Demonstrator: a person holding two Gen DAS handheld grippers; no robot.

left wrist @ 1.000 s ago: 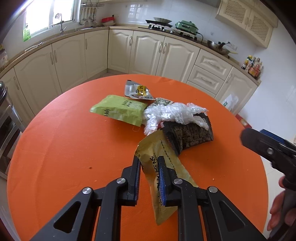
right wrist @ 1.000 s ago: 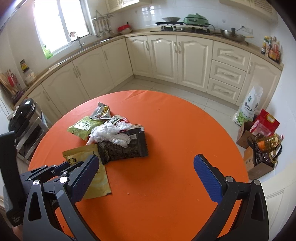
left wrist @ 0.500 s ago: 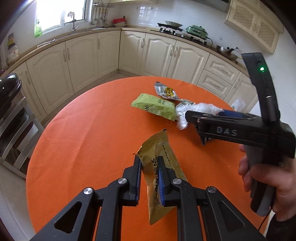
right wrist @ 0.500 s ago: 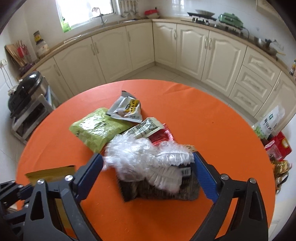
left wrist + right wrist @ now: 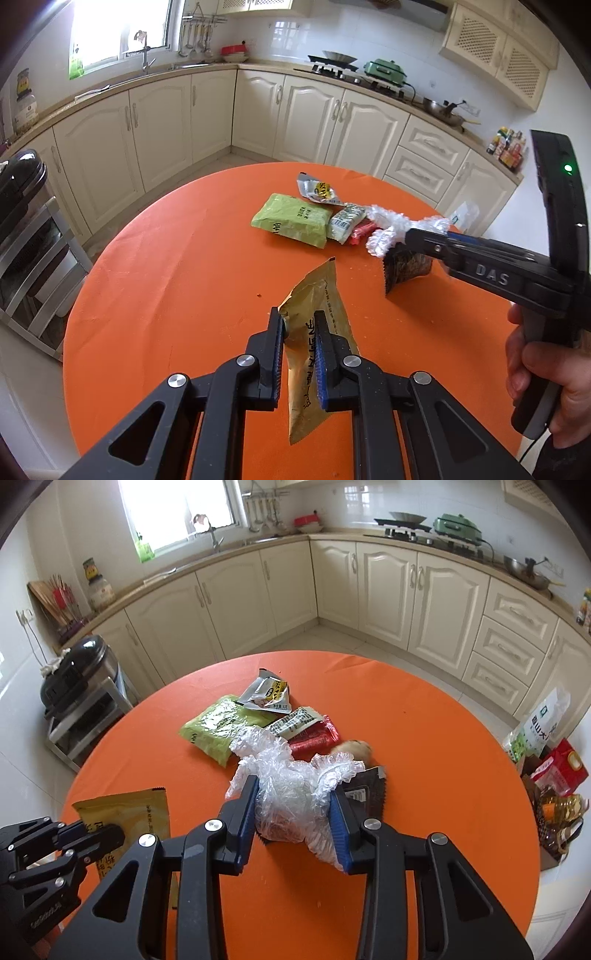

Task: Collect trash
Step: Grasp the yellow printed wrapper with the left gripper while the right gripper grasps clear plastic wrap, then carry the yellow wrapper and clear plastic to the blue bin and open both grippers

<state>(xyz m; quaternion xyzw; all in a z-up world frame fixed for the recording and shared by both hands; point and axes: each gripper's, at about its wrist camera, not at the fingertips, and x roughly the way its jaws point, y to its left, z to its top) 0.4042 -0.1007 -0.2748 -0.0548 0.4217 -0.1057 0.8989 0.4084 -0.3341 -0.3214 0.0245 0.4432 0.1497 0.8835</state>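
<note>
My left gripper [image 5: 298, 328] is shut on a yellow-gold wrapper [image 5: 317, 295] and holds it above the orange round table [image 5: 166, 288]; it also shows in the right wrist view [image 5: 125, 812]. My right gripper [image 5: 293, 794] is closed around crumpled clear plastic [image 5: 291, 775] and a dark snack bag [image 5: 364, 794] beneath it, lifted slightly in the left wrist view [image 5: 406, 264]. A green packet [image 5: 221, 727], a silver-yellow packet [image 5: 267, 694], a white-black wrapper [image 5: 295, 722] and a red wrapper [image 5: 314, 736] lie on the table behind.
A brownish lump [image 5: 352, 746] lies beside the red wrapper. Bags and bottles [image 5: 554, 775] stand on the floor at right. A black appliance on a rack [image 5: 79, 675] stands at left. Cream cabinets [image 5: 406, 587] ring the kitchen.
My right gripper has closed on the clear plastic and dark bag and lifted them a little. My left gripper has raised the yellow-gold wrapper and drawn back from the pile.
</note>
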